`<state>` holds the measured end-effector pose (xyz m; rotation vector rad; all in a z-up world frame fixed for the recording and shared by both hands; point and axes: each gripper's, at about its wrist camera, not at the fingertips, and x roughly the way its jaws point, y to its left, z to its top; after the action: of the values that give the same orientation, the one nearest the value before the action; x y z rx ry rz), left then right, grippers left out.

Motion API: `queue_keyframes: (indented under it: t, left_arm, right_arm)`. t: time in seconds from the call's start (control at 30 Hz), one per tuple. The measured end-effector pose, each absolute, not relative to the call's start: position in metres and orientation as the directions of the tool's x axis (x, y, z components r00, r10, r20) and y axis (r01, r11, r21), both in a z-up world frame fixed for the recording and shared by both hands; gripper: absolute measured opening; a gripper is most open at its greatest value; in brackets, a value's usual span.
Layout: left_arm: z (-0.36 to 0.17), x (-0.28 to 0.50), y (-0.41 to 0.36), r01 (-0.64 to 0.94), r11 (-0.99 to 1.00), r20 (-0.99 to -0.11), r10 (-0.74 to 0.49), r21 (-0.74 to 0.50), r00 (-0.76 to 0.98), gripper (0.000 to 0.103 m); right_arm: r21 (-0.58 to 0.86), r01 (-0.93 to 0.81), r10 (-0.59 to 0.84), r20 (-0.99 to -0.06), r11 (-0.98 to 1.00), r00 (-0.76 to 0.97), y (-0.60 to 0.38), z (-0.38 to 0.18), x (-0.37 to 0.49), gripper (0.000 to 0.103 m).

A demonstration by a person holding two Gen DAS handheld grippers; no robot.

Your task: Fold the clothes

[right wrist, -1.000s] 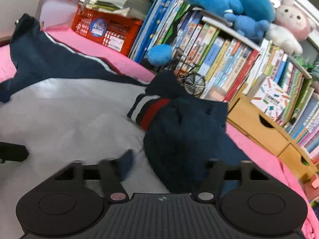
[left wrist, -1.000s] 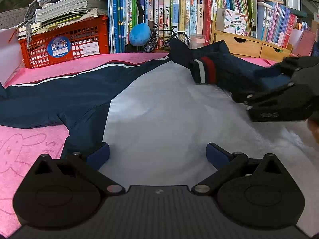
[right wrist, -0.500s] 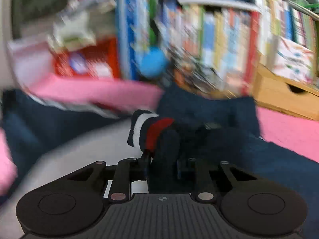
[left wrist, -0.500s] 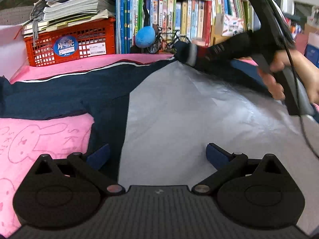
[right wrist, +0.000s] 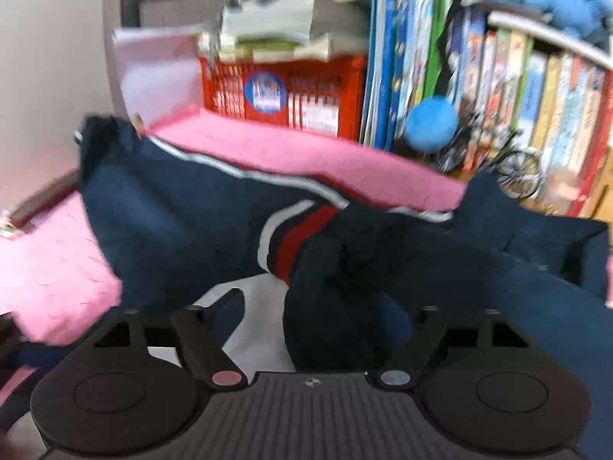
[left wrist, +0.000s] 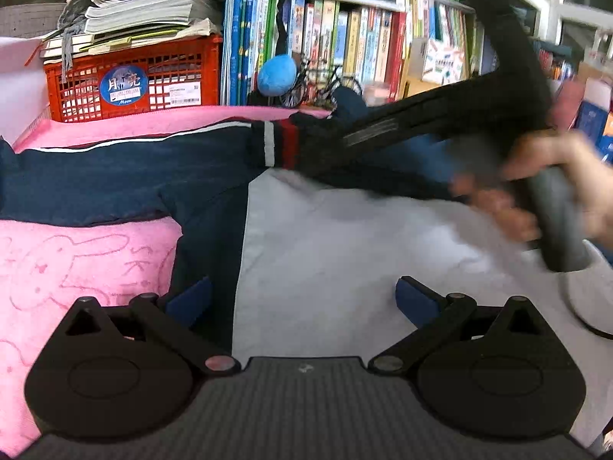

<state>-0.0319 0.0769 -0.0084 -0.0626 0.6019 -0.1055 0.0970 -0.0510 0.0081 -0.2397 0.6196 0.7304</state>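
Since a second ago the right gripper has lifted the striped cuff leftward over the jacket, seen from the left wrist, while the left gripper hovers spread above the grey panel on the pink mat. From the right wrist, the right gripper pinches the sleeve behind the cuff. I judge a sleeve fold is under way; next, lay it flat across the body.

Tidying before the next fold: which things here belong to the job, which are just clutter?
In the job: jacket, its striped cuff, right gripper clamping the sleeve, left gripper open.
Clutter: red crate, books, toy bicycle, blue plush.
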Motion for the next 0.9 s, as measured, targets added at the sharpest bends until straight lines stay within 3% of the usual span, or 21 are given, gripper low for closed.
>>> queue_keyframes:
  t: [0.2,0.33,0.47,0.6,0.73,0.9]
  left_arm:
    - [0.020,0.005,0.074,0.033,0.998,-0.515,-0.059,-0.060,0.855,0.103]
    - [0.030,0.041,0.066,-0.021,1.000,-0.493,0.008,-0.022,0.870,0.103]
    - [0.012,0.076,0.058,-0.095,0.993,-0.544,0.121,0.077,0.830,0.103]
    - [-0.011,0.088,0.058,-0.104,0.986,-0.614,0.164,0.133,0.772,0.103]
    - [-0.018,0.089,0.068,-0.106,0.992,-0.644,0.121,0.063,0.756,0.103]
    - [-0.020,0.089,0.075,-0.106,0.994,-0.655,0.089,0.013,0.750,0.103]
  right_arm:
    - [-0.006,-0.499,0.425,-0.514,0.867,0.745,-0.155,0.027,0.065,0.084]
    - [0.021,-0.276,0.244,-0.538,0.961,0.807,-0.227,0.015,0.066,0.084]
    - [0.015,-0.148,0.131,-0.561,0.989,0.817,-0.264,-0.005,0.068,0.084]
    - [0.032,-0.133,0.126,-0.600,0.991,0.790,-0.274,-0.030,0.074,0.085]
    - [-0.034,-0.140,0.090,-0.619,0.990,0.780,-0.264,-0.047,0.076,0.096]
    - [0.031,-0.125,0.115,-0.645,0.992,0.755,-0.273,-0.047,0.086,0.103]
